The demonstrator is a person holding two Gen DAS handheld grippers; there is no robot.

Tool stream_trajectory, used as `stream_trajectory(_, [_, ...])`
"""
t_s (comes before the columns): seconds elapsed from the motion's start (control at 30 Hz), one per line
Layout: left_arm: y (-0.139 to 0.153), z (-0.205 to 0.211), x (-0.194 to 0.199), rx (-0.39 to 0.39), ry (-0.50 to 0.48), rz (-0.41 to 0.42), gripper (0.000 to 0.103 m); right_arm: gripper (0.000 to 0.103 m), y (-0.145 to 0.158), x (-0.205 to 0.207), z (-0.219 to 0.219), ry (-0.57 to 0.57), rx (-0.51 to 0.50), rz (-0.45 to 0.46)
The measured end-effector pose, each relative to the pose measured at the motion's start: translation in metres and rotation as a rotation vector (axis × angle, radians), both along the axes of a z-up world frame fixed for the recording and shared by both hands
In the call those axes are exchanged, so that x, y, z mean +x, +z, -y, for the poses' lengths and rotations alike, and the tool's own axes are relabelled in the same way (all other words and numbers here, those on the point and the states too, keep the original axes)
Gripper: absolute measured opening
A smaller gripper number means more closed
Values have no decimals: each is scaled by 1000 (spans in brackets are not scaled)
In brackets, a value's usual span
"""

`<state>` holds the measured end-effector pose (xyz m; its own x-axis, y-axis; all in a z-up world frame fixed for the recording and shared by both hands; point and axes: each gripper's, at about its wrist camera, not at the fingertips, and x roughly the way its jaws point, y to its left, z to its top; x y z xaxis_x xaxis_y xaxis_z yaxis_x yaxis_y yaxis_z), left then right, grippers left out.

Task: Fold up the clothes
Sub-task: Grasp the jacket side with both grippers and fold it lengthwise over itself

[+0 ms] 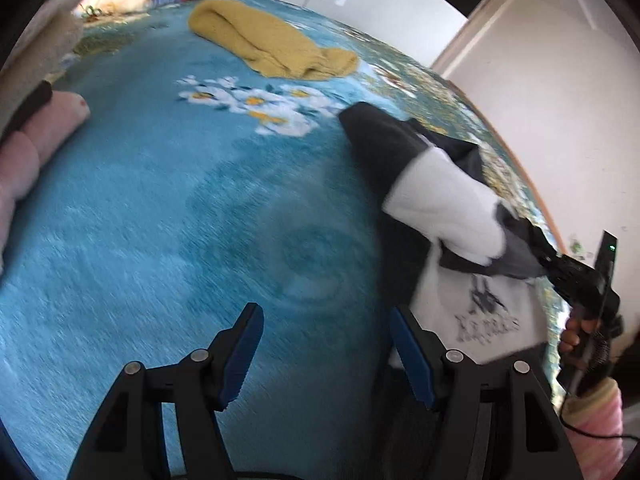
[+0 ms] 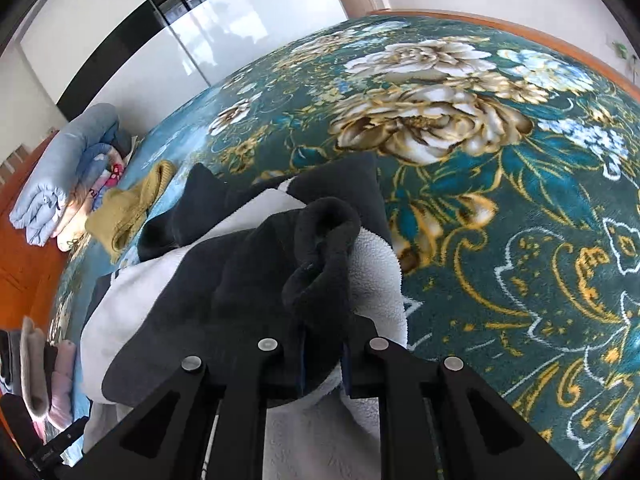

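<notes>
A black-and-white fleece top lies on the blue floral bedspread, at the right in the left wrist view. My left gripper is open and empty above bare bedspread, just left of the top's white printed body. My right gripper shows there at the right edge, gripping the top's dark sleeve end. In the right wrist view my right gripper is shut on the dark cuff of the fleece top, which is bunched up in front of it.
A mustard-yellow knit garment lies at the far side of the bed; it also shows in the right wrist view. Folded quilts are stacked by the headboard. Pink and grey folded clothes lie at the left.
</notes>
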<state>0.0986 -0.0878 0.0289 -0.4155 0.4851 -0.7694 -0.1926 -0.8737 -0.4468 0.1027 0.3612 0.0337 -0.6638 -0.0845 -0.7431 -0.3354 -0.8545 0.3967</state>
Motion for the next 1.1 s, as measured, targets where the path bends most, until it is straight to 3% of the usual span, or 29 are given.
stream_trajectory(0.13, [-2, 1, 9, 88, -45, 34, 70, 28, 13, 27, 2, 49, -37, -31])
stream_trajectory(0.27, [-15, -1, 15, 183, -81, 113, 70, 52, 12, 69, -2, 101, -110, -35])
stream_trajectory(0.4, [-27, -12, 23, 269, -109, 172, 70, 53, -28, 128, -22, 68, -268, 10])
stream_trajectory(0.53, [-26, -27, 32, 282, -153, 194, 70, 53, -51, 164, -22, 59, -459, -58])
stream_trajectory(0.97, [-34, -20, 72, 304, -230, 236, 70, 53, -61, 196, 36, 201, -556, -106])
stream_trajectory(1.07, [-36, -20, 86, 287, -258, 220, 66, 53, -64, 194, 46, 190, -568, -119])
stream_trajectory(1.1, [-35, -20, 89, 266, -262, 218, 56, 52, -63, 193, 49, 187, -554, -118])
